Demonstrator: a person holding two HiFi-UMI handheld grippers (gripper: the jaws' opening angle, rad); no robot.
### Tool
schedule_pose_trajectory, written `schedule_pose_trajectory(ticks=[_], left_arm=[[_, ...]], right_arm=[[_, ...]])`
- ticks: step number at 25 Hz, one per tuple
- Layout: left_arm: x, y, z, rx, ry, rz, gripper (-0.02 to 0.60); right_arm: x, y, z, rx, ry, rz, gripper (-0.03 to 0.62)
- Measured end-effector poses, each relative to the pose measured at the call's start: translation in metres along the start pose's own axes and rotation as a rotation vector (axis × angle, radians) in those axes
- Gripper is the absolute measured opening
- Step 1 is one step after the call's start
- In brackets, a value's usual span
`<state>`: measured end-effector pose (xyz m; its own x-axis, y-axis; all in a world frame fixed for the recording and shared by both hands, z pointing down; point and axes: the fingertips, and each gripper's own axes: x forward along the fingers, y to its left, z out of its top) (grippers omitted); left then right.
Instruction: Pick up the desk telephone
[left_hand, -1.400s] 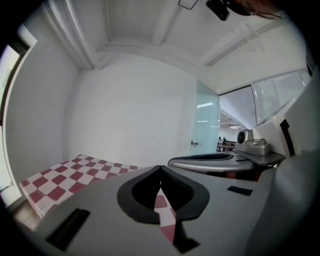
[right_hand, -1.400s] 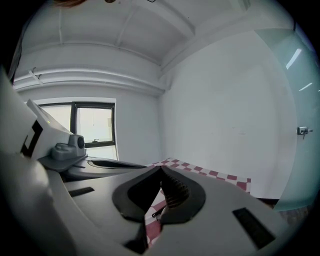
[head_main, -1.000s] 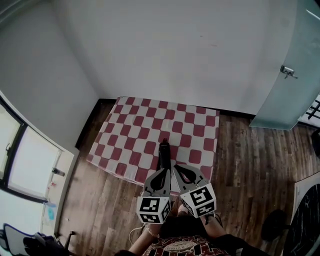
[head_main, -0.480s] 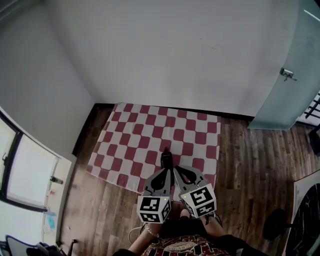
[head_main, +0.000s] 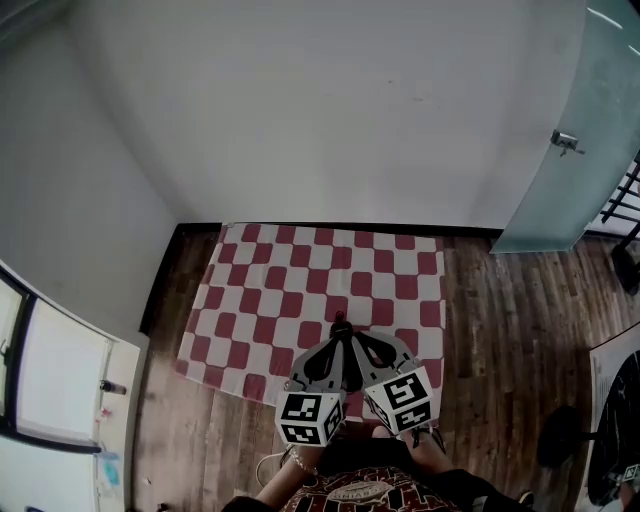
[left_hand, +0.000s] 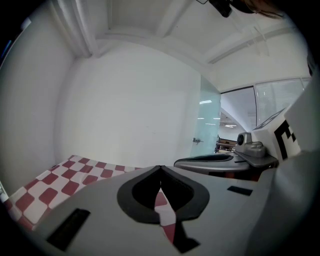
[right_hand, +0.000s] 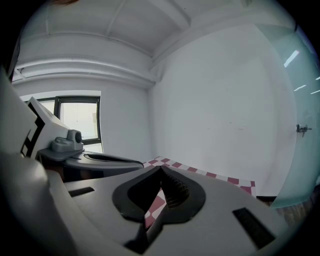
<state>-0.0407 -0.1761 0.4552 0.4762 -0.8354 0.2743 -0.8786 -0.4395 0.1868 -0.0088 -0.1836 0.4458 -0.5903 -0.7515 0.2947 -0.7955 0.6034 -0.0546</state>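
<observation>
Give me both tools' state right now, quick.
Left tool: closed, holding nothing.
Right tool: closed, holding nothing.

Head view looks steeply down on the checkered cloth (head_main: 300, 290); both gripper views skim it low, facing the wall (head_main: 330, 110).

The mat (head_main: 300, 280) lies on the floor (head_main: 500, 320) against the rear wall (head_main: 330, 120). The door (head_main: 570, 130) stands to its right. The left gripper (head_main: 335, 336) and right gripper (head_main: 349, 336) sit side by side over the mat's near edge.
</observation>
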Motion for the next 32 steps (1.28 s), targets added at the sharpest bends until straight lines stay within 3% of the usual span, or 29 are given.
schedule_pose_trajectory(ticks=[14,24,32], left_arm=[[0.018,0.032,-0.016,-0.010,0.062,-0.082,0.009],[0.037,0.031,-0.005,-0.035,0.072,-0.029,0.009],[0.039,0.040,-0.014,-0.059,0.085,0.038,0.009]], right_arm=[[0.034,-0.006,-0.022,0.060,0.045,-0.090,0.017],[0.038,-0.035,-0.006,0.044,0.061,-0.046,0.017],[0.041,-0.036,-0.017,0.042,0.089,0.004,0.017]])
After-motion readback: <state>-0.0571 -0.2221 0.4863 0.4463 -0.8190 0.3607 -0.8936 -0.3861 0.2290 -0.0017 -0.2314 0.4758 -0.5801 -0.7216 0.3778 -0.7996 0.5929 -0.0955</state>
